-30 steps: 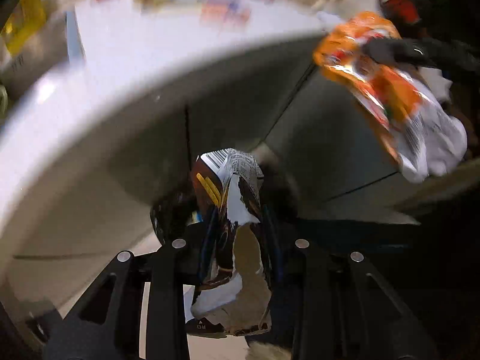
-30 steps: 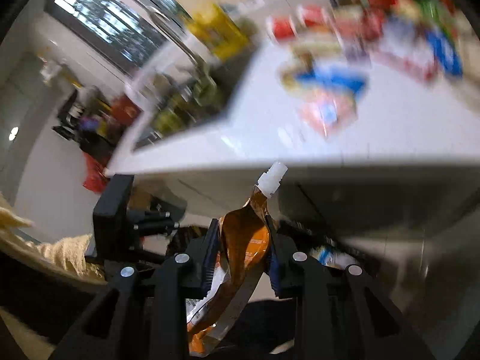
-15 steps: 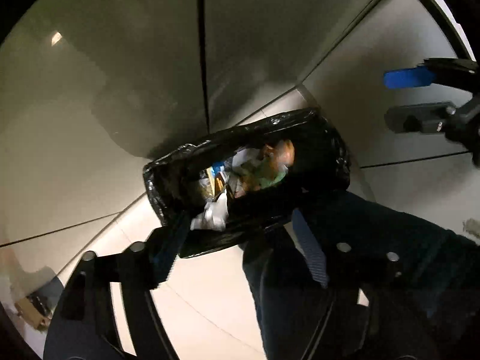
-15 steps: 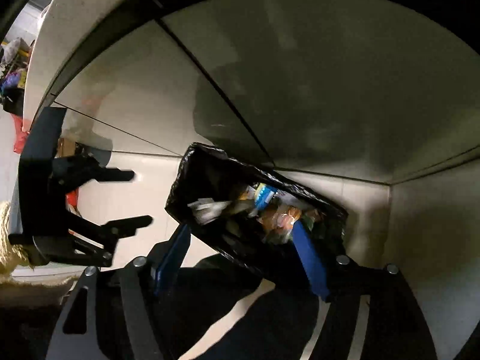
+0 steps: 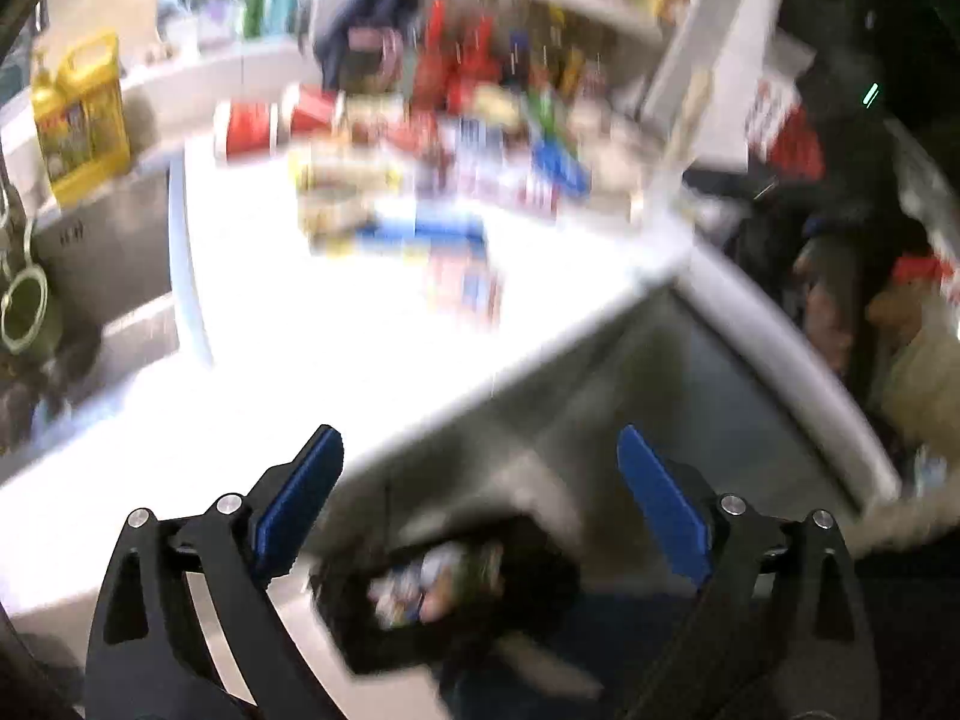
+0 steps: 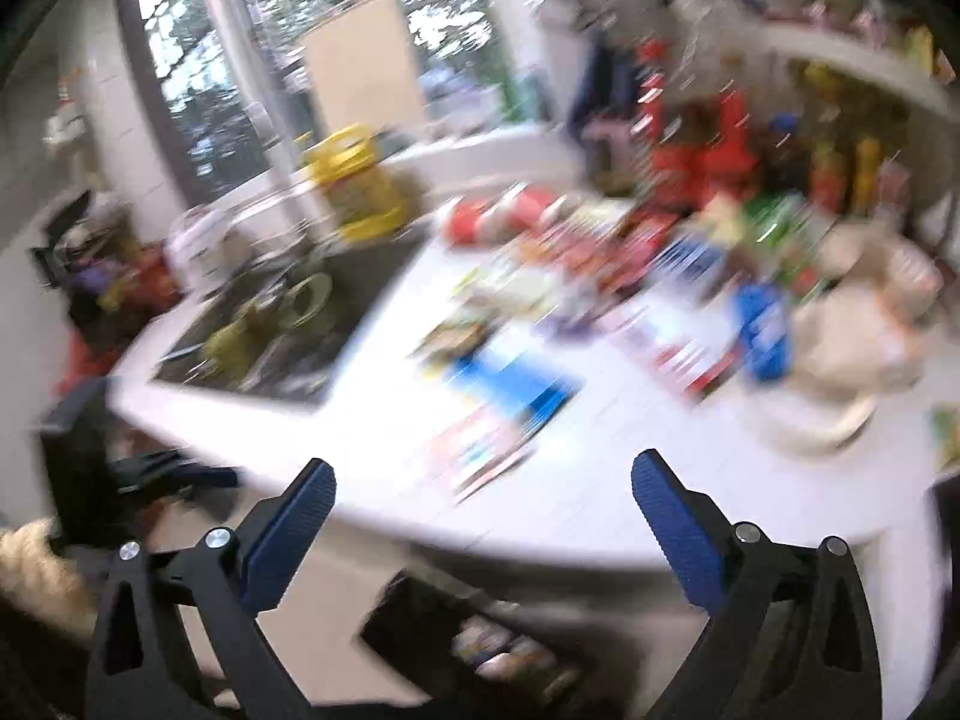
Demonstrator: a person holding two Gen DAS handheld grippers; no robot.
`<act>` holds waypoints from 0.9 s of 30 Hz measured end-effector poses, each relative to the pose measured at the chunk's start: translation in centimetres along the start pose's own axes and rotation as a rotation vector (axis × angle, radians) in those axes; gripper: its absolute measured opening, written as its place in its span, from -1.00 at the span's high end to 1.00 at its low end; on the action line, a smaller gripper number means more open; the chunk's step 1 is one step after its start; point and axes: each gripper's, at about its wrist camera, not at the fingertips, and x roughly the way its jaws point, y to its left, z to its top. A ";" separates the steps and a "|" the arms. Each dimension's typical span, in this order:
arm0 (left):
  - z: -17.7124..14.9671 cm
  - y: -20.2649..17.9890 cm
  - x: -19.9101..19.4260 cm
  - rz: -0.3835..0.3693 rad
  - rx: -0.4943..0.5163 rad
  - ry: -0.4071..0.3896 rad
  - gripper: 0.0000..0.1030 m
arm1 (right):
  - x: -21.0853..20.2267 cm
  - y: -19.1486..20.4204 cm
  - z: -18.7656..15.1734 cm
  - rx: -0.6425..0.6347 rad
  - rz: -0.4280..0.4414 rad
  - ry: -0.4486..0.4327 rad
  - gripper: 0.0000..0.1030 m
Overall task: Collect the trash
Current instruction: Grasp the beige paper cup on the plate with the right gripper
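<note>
Both views are blurred by motion. My left gripper [image 5: 480, 468] is open and empty, above the black trash bag [image 5: 444, 594] on the floor, which holds wrappers. My right gripper [image 6: 483, 498] is open and empty too; the same bag [image 6: 480, 642] shows below it. Ahead lies the white counter [image 5: 240, 372] with several snack packets [image 5: 420, 234] scattered on it. In the right wrist view the counter [image 6: 600, 516] carries a blue packet [image 6: 510, 384] and a red-and-white packet [image 6: 480, 456] near its front edge.
A sink [image 6: 258, 330] with dishes lies left of the packets. A yellow jug [image 5: 78, 114] stands behind the sink. Shelves of bottles and goods [image 6: 810, 138] stand at the back. The other gripper [image 6: 108, 480] shows at the left.
One second ago each gripper held a wrapper. Both opened over the bag and the wrappers went in. Now both have swung up from the bag toward the counter.
</note>
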 end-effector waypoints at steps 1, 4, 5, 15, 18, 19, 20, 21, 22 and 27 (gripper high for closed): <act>1.5 -0.3 0.1 0.025 -0.020 -0.046 -0.78 | 0.1 -1.3 1.3 0.000 -0.035 -0.024 -0.90; 4.9 -1.1 0.9 0.089 -0.054 -0.129 -0.78 | 0.3 -6.0 4.1 0.068 -0.119 -0.096 -0.90; 5.3 -1.0 1.5 0.111 -0.064 -0.141 -0.78 | 0.7 -7.8 5.0 0.101 -0.161 -0.112 -0.90; 6.6 -1.2 3.8 0.172 -0.134 -0.087 -0.78 | 9.3 -20.8 5.4 0.147 -0.474 0.033 -0.90; 6.6 -1.1 4.4 0.188 -0.154 -0.068 -0.78 | 11.5 -21.9 5.2 0.118 -0.482 0.072 -0.90; 6.6 -1.1 4.5 0.190 -0.159 -0.063 -0.78 | 12.2 -22.3 5.2 0.114 -0.477 0.088 -0.90; 6.7 -1.1 4.6 0.193 -0.164 -0.060 -0.78 | 12.9 -22.7 5.0 0.105 -0.480 0.108 -0.90; 6.8 -1.1 4.7 0.197 -0.168 -0.058 -0.78 | 13.2 -22.8 4.9 0.095 -0.491 0.117 -0.90; 6.9 -1.1 4.9 0.199 -0.173 -0.055 -0.78 | 13.3 -23.0 4.8 0.098 -0.474 0.108 -0.90; 8.0 -1.1 6.3 0.187 -0.191 -0.041 -0.78 | 12.8 -24.4 4.7 0.173 -0.381 0.105 -0.77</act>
